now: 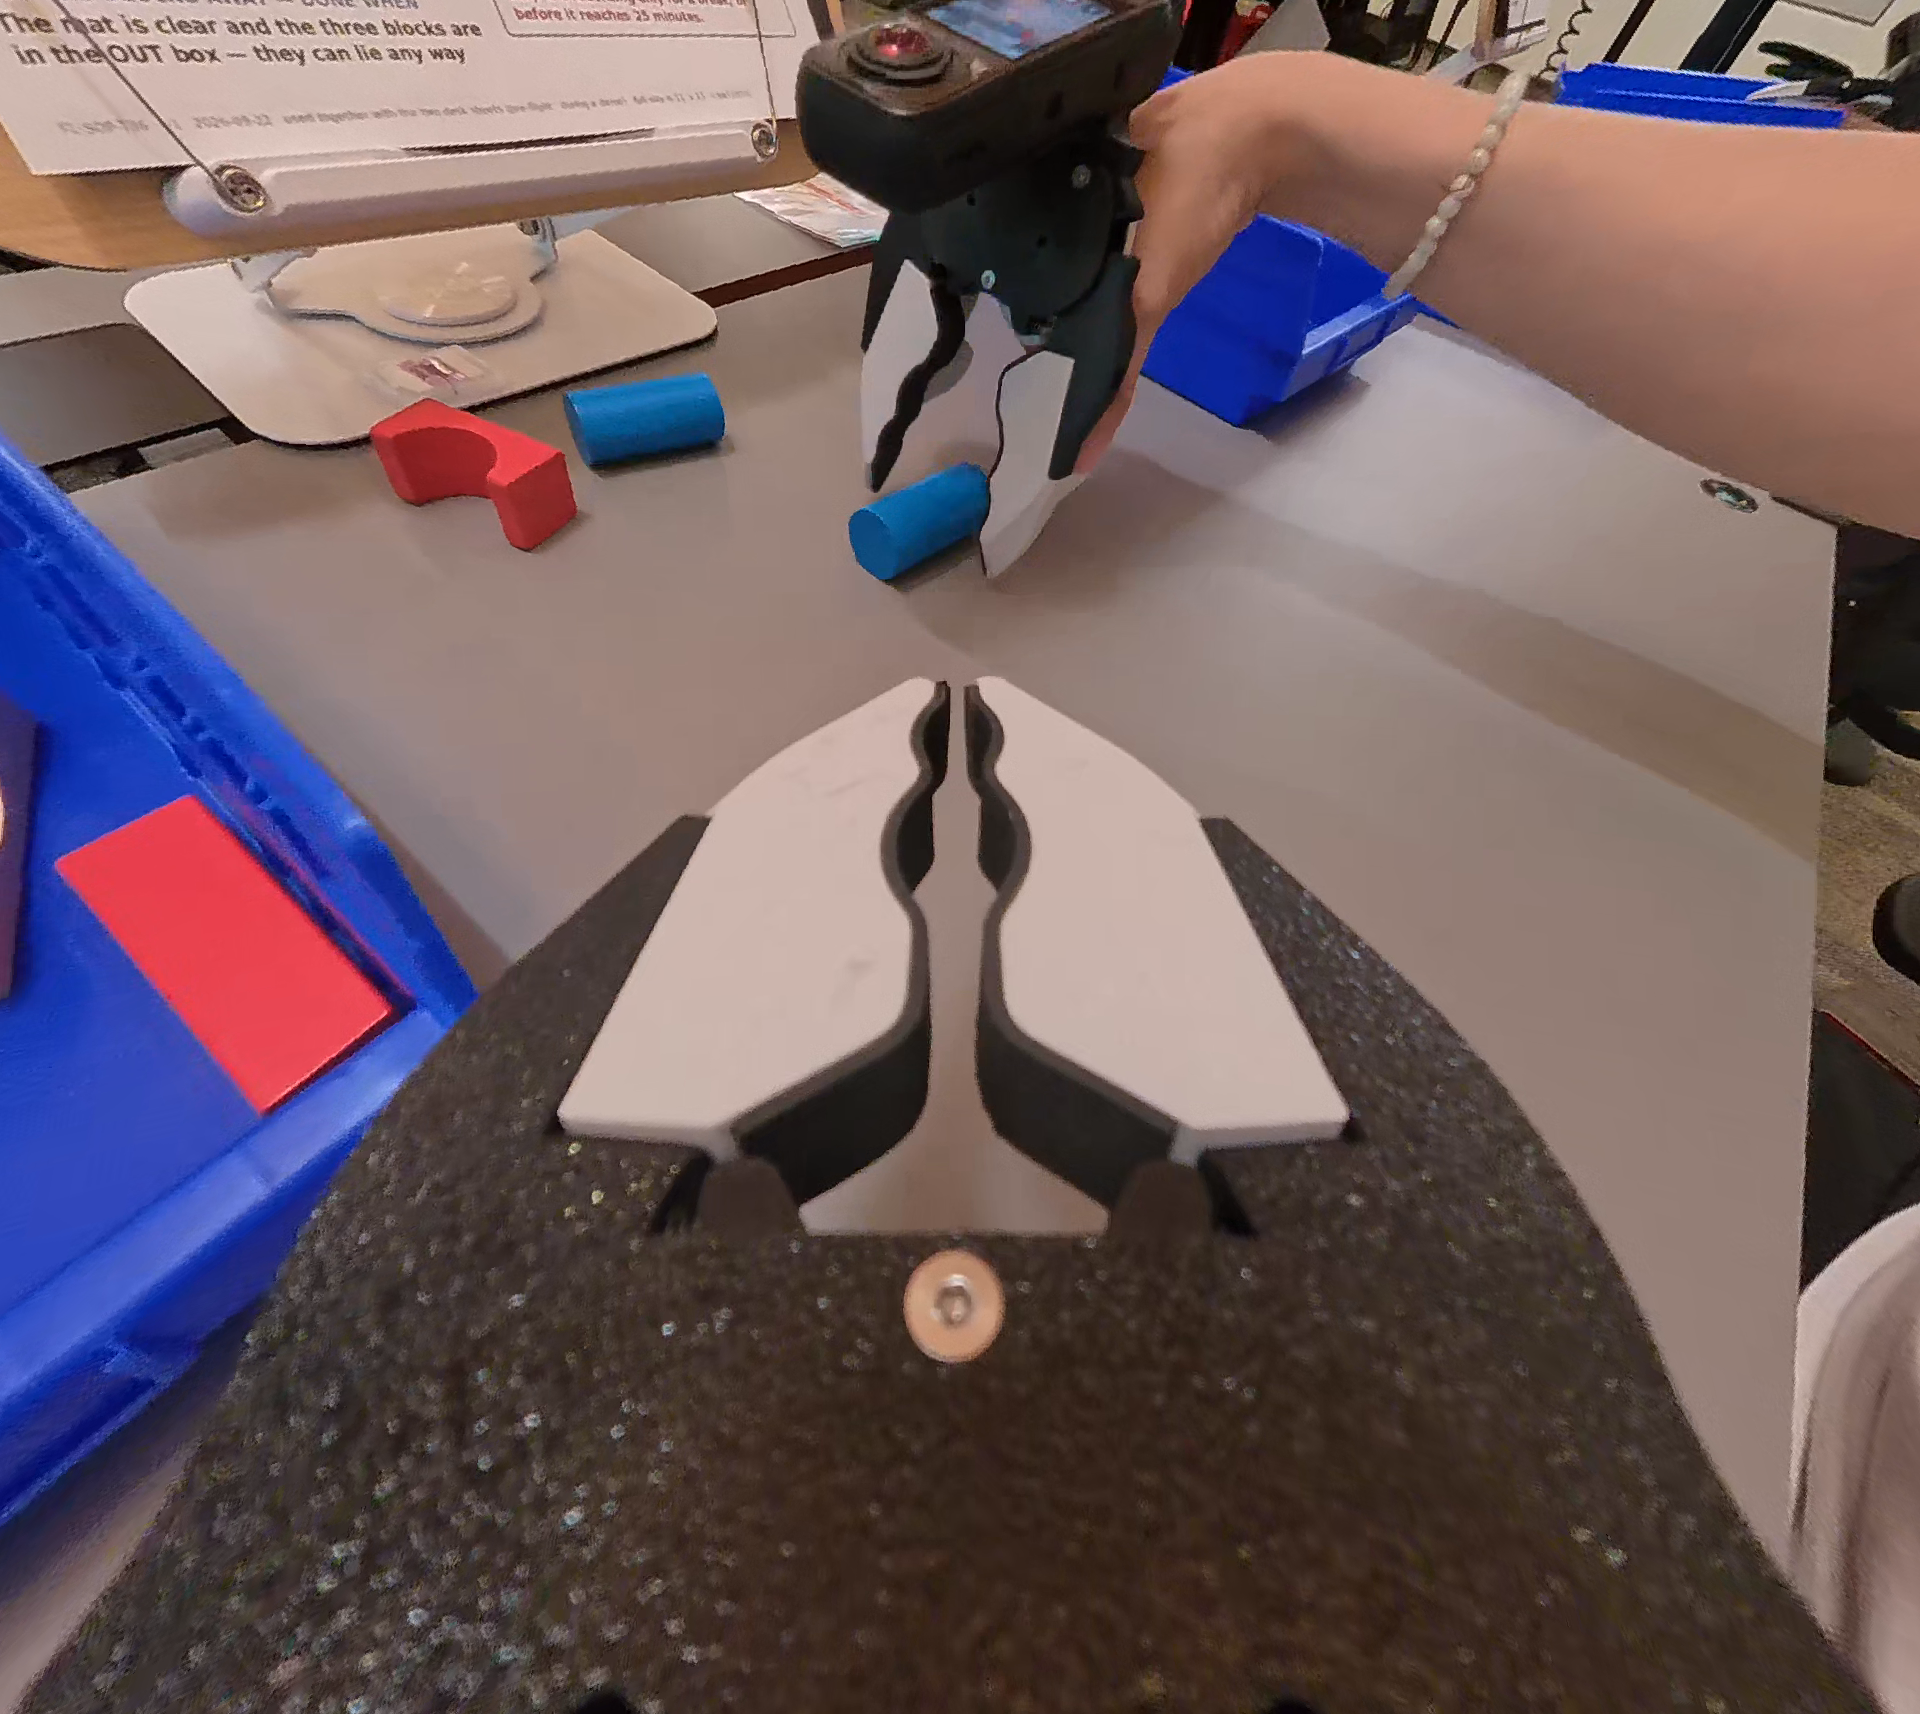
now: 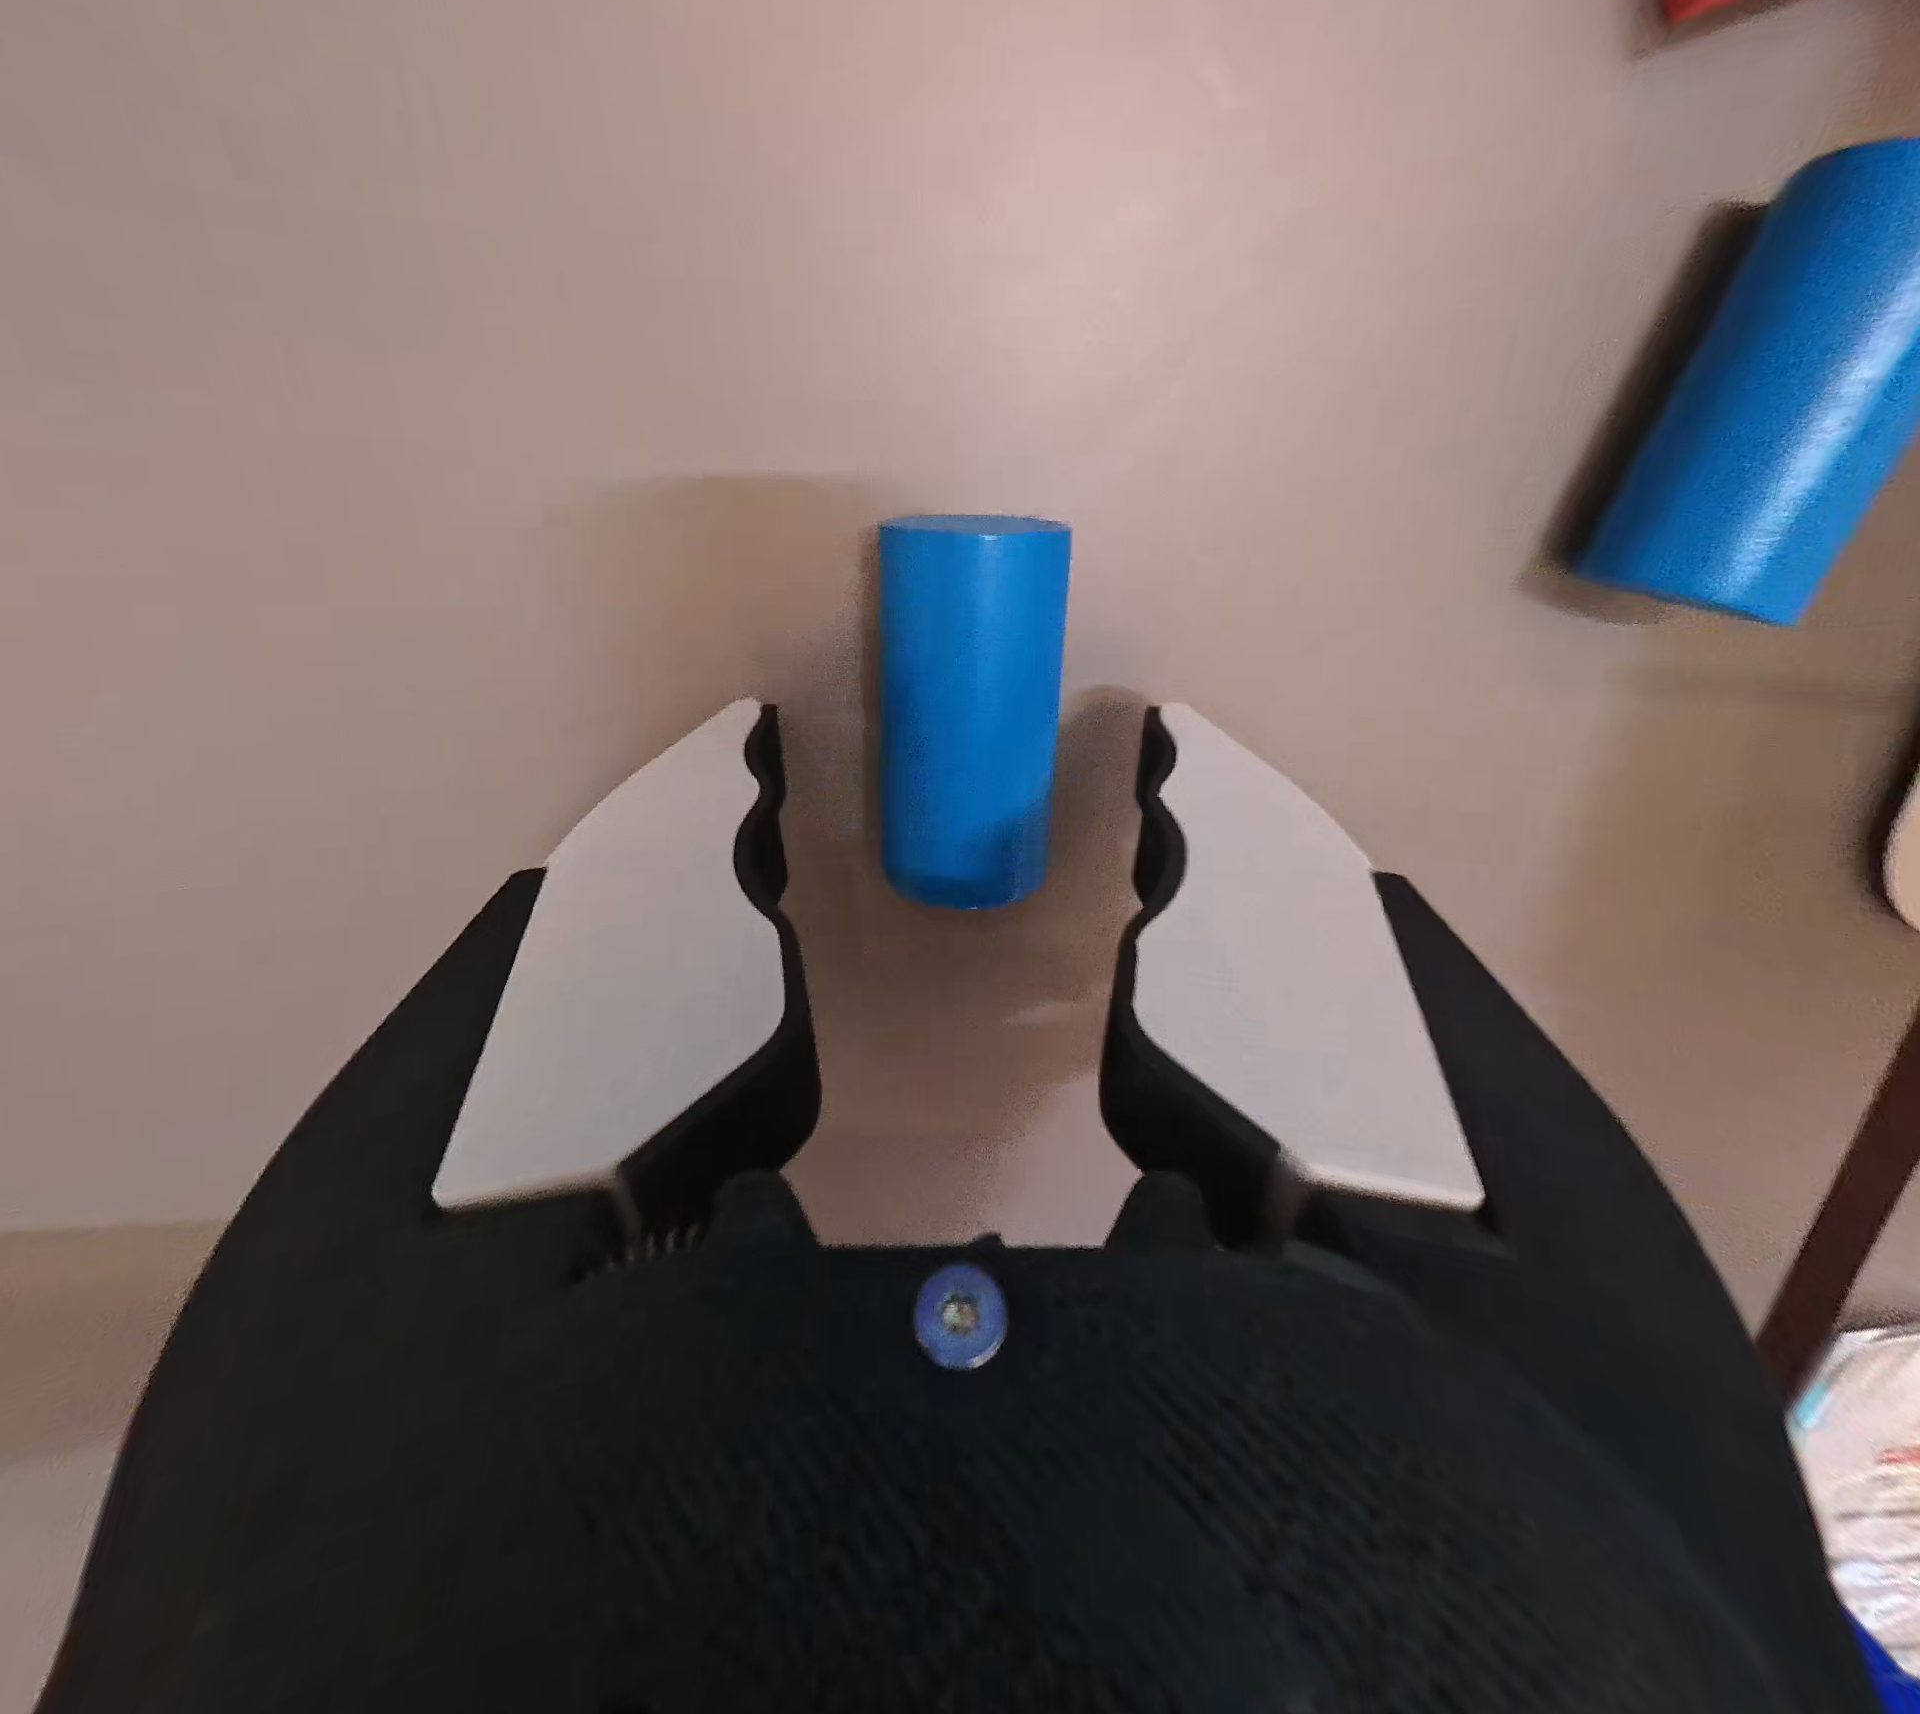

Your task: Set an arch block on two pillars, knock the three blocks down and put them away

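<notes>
On the grey tabletop (image 1: 1351,677), the right gripper (image 2: 961,719) straddles a small blue wooden cylinder (image 2: 971,708) lying flat, jaws wide and not touching it, while the nearer left gripper (image 1: 957,696), empty, rests nearly closed.

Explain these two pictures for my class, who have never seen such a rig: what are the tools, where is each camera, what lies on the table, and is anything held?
A person holds two hand tools, each with a gripper and a camera looking along its fingers. The left view shows the left gripper shut and empty above the grey table. Farther off, a hand holds the right gripper. The right view shows that gripper open around a small blue cylinder lying on its side, not yet clamped. Nearby lie a second blue cylinder and a red arch block. A blue bin holds a flat red block.
</notes>
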`<action>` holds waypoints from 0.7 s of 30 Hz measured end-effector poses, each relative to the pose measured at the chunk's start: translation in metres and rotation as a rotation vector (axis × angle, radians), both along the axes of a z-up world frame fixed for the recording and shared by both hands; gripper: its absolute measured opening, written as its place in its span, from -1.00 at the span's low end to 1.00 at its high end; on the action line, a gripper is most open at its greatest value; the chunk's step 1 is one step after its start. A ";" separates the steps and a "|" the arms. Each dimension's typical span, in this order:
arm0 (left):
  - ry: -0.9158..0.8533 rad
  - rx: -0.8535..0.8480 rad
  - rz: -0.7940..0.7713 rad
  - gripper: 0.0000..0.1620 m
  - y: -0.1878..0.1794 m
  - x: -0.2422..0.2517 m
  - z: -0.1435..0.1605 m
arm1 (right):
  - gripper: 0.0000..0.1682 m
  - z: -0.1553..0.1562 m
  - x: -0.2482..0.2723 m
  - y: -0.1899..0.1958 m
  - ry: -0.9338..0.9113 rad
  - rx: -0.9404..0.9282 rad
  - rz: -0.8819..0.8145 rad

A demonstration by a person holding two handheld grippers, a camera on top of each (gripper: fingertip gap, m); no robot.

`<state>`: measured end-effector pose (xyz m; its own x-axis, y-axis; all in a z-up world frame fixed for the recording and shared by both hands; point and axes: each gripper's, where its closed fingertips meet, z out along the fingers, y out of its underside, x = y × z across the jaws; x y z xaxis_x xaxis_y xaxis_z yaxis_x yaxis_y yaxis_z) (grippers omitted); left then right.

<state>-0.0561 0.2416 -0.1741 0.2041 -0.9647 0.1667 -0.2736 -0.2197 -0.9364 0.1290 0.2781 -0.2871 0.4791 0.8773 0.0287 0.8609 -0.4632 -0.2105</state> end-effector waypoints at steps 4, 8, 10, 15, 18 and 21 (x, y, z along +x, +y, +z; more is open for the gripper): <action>-0.007 -0.008 0.001 -0.98 0.002 -0.001 -0.001 | -0.60 -0.004 -0.003 0.001 0.035 -0.007 -0.032; -0.004 -0.023 -0.005 -0.97 0.002 0.000 -0.005 | -0.60 0.003 -0.005 -0.002 0.017 0.031 -0.050; -0.004 -0.034 -0.010 -0.97 0.002 0.001 -0.007 | -0.60 0.020 -0.005 -0.007 0.050 0.064 -0.092; 0.002 -0.059 -0.027 -0.97 0.000 0.004 -0.012 | -0.60 0.107 0.057 -0.021 0.146 0.274 -0.401; 0.001 -0.071 -0.037 -0.97 -0.002 0.005 -0.013 | -0.60 0.148 0.150 -0.047 0.119 0.389 -0.748; -0.001 -0.079 -0.043 -0.97 -0.004 0.008 -0.013 | -0.60 0.148 0.238 -0.093 0.053 0.412 -1.094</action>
